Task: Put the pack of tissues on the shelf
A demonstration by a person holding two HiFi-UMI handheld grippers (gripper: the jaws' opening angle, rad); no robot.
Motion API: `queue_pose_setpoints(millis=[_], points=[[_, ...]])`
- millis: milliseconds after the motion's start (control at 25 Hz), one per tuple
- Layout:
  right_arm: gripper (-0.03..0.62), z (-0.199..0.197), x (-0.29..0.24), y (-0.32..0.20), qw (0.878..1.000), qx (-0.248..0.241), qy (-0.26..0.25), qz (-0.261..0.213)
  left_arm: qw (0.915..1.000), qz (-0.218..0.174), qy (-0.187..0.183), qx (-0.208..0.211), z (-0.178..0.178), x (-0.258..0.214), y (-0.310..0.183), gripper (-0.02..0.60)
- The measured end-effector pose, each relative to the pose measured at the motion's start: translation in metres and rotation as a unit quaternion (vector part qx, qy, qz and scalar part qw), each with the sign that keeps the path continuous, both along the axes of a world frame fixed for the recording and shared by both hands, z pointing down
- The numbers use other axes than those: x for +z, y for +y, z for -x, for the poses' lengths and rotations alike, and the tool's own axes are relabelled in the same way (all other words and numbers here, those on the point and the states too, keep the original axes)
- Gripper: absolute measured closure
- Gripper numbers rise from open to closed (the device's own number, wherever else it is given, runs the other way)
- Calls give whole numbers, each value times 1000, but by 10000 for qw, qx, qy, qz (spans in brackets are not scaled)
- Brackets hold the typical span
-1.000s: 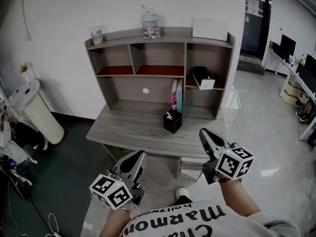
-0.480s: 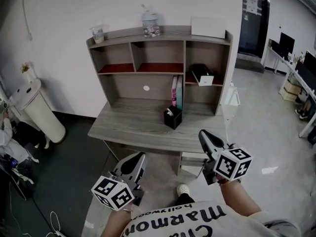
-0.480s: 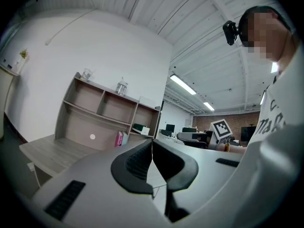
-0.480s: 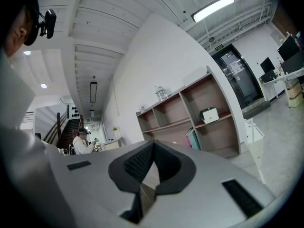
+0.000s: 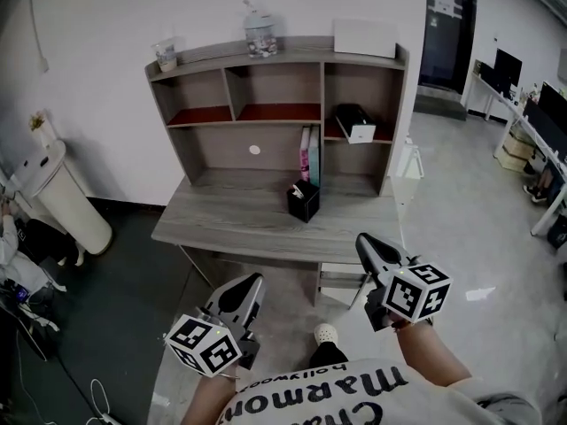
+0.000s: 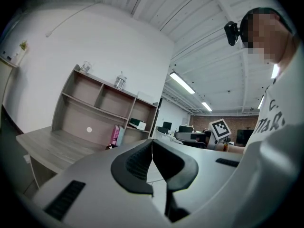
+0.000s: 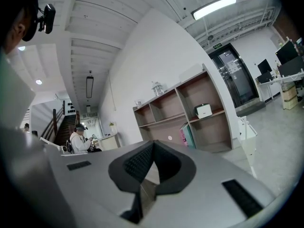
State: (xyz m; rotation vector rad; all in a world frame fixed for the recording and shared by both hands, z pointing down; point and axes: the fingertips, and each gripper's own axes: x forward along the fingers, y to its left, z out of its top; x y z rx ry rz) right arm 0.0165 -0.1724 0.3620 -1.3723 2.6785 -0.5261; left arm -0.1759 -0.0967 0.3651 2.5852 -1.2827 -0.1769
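A grey wooden shelf unit (image 5: 275, 53) stands on a grey desk (image 5: 230, 228) against the white wall. In its right compartment lies a black-and-white pack (image 5: 354, 124), and it also shows in the right gripper view (image 7: 203, 110). A flat white box (image 5: 364, 37) rests on the top board. My left gripper (image 5: 251, 282) and right gripper (image 5: 363, 240) hover in front of the desk's near edge, well short of the shelf. Both are shut with nothing between the pads. The closed left gripper (image 6: 152, 144) and right gripper (image 7: 153, 145) point toward the shelf.
A black box (image 5: 302, 201) stands on the desk. Pink and teal books (image 5: 308, 155) lean in the lower opening. A bottle (image 5: 257, 34) and a cup (image 5: 165, 56) sit on top. A white cylinder (image 5: 62, 197) stands left, a white rack (image 5: 410, 162) right.
The desk and shelf have drifted slightly left and up in the head view. Both grippers keep their places and stay shut.
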Motion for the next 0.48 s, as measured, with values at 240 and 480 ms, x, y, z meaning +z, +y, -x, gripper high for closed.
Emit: queue_pose_setpoints(millis=[240, 480], points=[[586, -5, 4, 4, 10000, 14, 63, 41, 10000, 15, 49, 25, -4, 2, -1, 563], [586, -6, 6, 3, 9998, -13, 182, 66, 10000, 10, -2, 58, -5, 2, -3, 563]])
